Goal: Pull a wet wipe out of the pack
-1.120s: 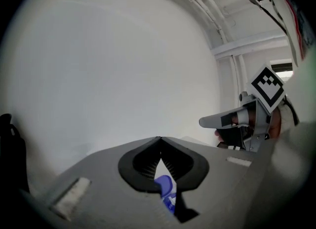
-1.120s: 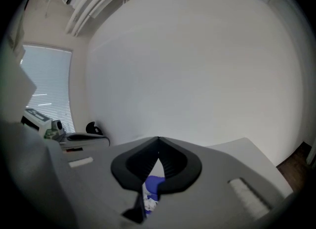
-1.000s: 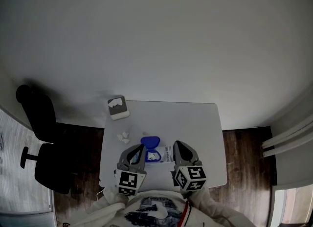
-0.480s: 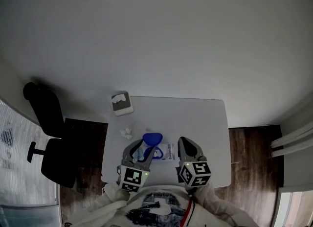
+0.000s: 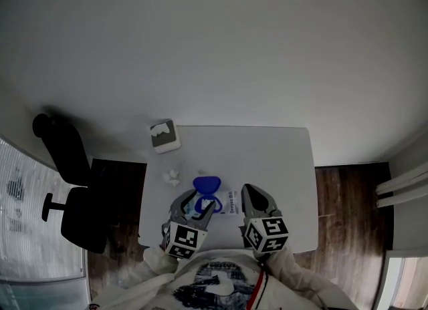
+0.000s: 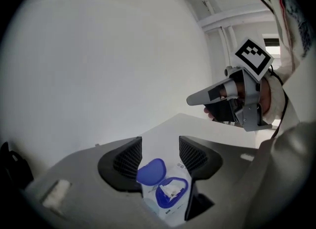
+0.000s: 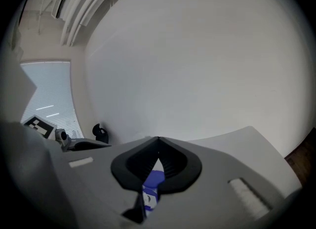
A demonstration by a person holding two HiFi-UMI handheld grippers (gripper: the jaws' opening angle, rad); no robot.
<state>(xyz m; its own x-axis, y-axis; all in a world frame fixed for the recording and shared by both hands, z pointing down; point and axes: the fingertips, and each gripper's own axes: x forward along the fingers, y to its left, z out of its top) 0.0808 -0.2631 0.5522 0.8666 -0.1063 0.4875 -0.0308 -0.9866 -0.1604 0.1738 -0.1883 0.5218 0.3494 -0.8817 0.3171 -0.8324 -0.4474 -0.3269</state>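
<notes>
Two tongs are held low over the near edge of a white surface [image 5: 267, 158], one in each hand of a person in a light printed top. On the far left corner of this surface stands a small grey box [image 5: 164, 136] with something white on its top. A little nearer lies a crumpled white wad [image 5: 172, 177], well apart from the box and just to the left of the pack. Beside the surface on the left is a black office chair [image 5: 67, 192] on a dark wooden floor [image 5: 348, 202], and at the far left a window blind [image 5: 23, 235] shows.

The pack [image 6: 168, 204] lies flat near the front edge of the surface. Its blue lid [image 6: 150, 171] is flipped open toward the far side, and in the blue ring of the opening a white wipe [image 6: 171, 191] sticks up a little.

The left tongs [image 6: 160, 148] are released: their jaws have just been opening and stand wide apart, with the pack and its lid seen between them but not pressed by either jaw. The open lid is the part nearest to the tips. The right tongs [image 7: 158, 140] are clenched, tips meeting, with nothing gripped; they hang just to the right of the pack, and only a piece of the blue lid shows through the gap below their tips.
</notes>
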